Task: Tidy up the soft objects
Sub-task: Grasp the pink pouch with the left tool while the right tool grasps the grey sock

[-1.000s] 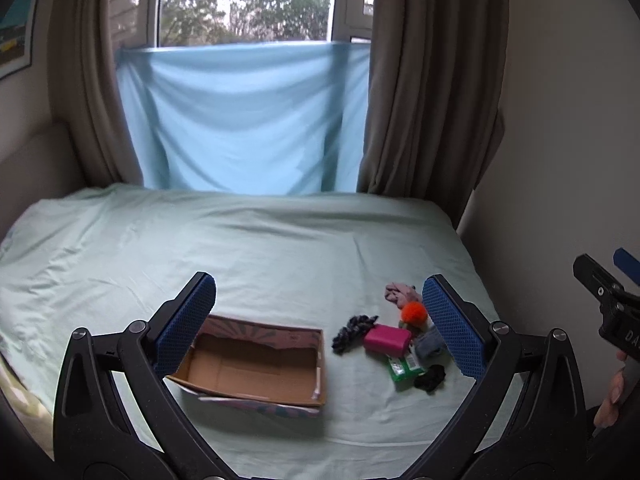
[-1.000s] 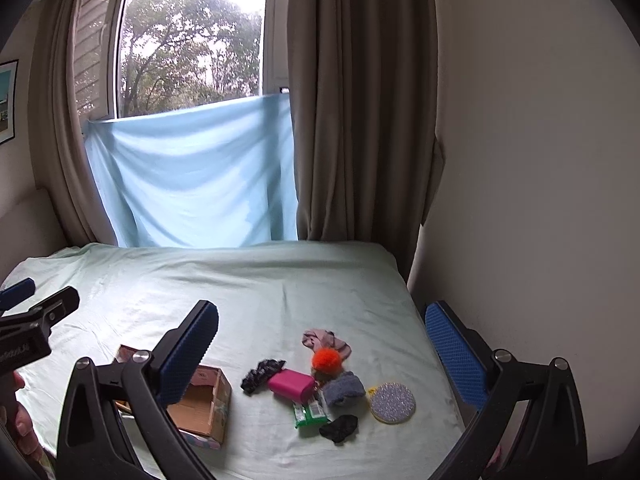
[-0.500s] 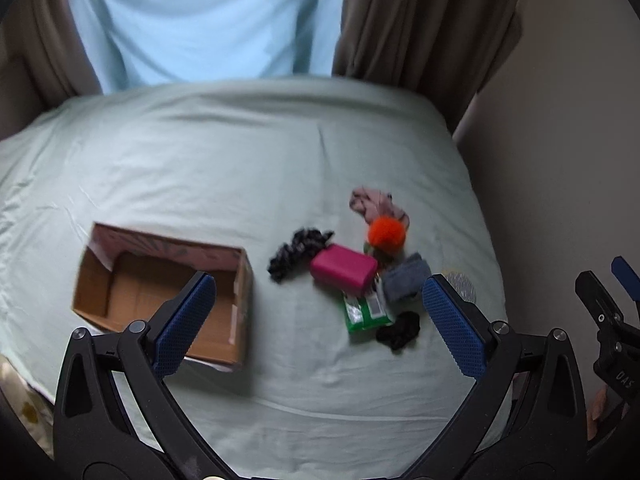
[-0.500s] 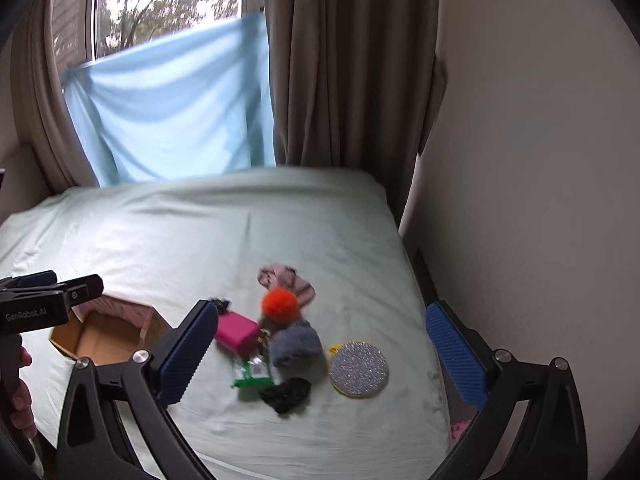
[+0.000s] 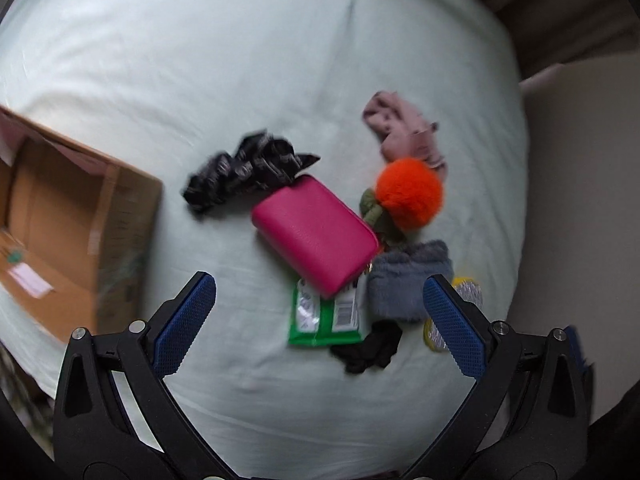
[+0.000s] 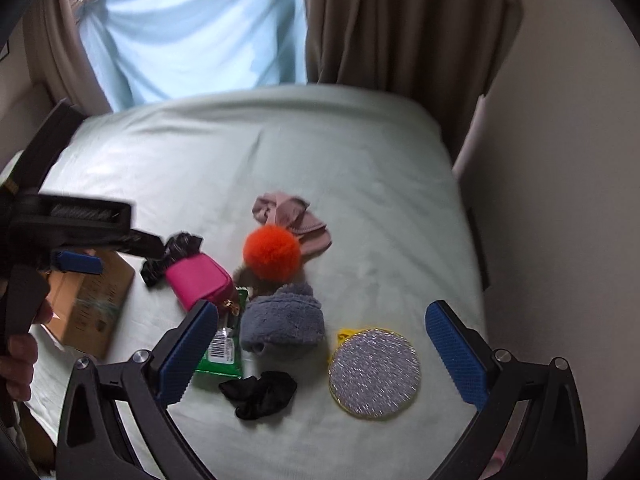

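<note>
A pile of soft things lies on the pale green bed (image 5: 240, 60): a pink pouch (image 5: 314, 234), an orange pompom (image 5: 410, 194), a grey fuzzy cloth (image 5: 408, 280), a mauve cloth (image 5: 400, 128), a black patterned scrunchie (image 5: 248, 168), a small black scrunchie (image 5: 368, 350) and a green packet (image 5: 324, 318). An open cardboard box (image 5: 68, 216) sits to their left. My left gripper (image 5: 320, 320) is open and empty above the packet. My right gripper (image 6: 324, 352) is open and empty above the grey cloth (image 6: 284, 320) and a round glittery pad (image 6: 374, 372). The pouch (image 6: 198, 278), pompom (image 6: 272, 254) and box (image 6: 92, 304) also show in the right wrist view.
The beige wall (image 6: 560, 160) runs along the bed's right edge, with brown curtains (image 6: 400, 20) and a blue sheet (image 6: 192, 36) over the window behind. The left gripper's body (image 6: 68, 224) and the hand holding it fill the left side of the right wrist view.
Both grippers have tilted down and moved closer to the pile. The objects now look larger and sit between the fingers. Both stay open.
</note>
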Demonstrator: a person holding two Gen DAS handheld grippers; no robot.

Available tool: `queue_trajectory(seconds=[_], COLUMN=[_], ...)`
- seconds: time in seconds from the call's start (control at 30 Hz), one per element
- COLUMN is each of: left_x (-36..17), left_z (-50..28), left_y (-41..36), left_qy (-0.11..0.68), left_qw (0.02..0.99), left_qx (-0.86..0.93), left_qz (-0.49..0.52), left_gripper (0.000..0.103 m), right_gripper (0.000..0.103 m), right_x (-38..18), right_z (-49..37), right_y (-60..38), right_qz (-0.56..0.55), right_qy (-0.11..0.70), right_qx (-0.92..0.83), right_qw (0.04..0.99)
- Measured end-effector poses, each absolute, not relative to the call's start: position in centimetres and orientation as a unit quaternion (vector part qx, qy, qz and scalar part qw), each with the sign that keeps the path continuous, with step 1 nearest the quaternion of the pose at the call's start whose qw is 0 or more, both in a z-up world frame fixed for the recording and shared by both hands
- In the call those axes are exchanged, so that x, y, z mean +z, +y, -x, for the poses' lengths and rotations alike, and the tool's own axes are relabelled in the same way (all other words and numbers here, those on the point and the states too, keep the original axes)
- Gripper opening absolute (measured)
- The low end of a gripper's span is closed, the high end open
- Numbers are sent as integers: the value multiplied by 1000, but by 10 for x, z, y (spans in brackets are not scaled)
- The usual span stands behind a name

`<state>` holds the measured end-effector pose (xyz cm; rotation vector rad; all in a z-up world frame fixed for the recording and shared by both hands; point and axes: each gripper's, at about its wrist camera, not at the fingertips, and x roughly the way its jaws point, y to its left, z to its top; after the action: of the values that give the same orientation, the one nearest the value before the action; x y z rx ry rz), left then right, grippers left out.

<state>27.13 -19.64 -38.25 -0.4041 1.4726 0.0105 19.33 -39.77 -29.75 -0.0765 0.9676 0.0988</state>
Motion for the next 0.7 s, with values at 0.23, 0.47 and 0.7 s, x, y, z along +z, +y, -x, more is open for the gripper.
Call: queue_trajectory(seconds=[0.23, 0.47, 0.7], left_x=[-442, -485, -515], left_z=[-309, -329, -325], left_y=[-199, -205, -196], left_qy=[704, 735, 745], left_qw=[672, 641, 612], left_qx=[57, 85, 76], left_qz=[220, 202, 255], left_gripper=[103, 103, 82], right_gripper=[103, 103, 102], right_x=[-359, -398, -427], right_z=[-226, -242, -251], right_y=[-383, -372, -364], right_qz=[54, 63, 68], right_qy=[507, 536, 558], right_qx=[91, 113, 124], right_qw=[855, 834, 818])
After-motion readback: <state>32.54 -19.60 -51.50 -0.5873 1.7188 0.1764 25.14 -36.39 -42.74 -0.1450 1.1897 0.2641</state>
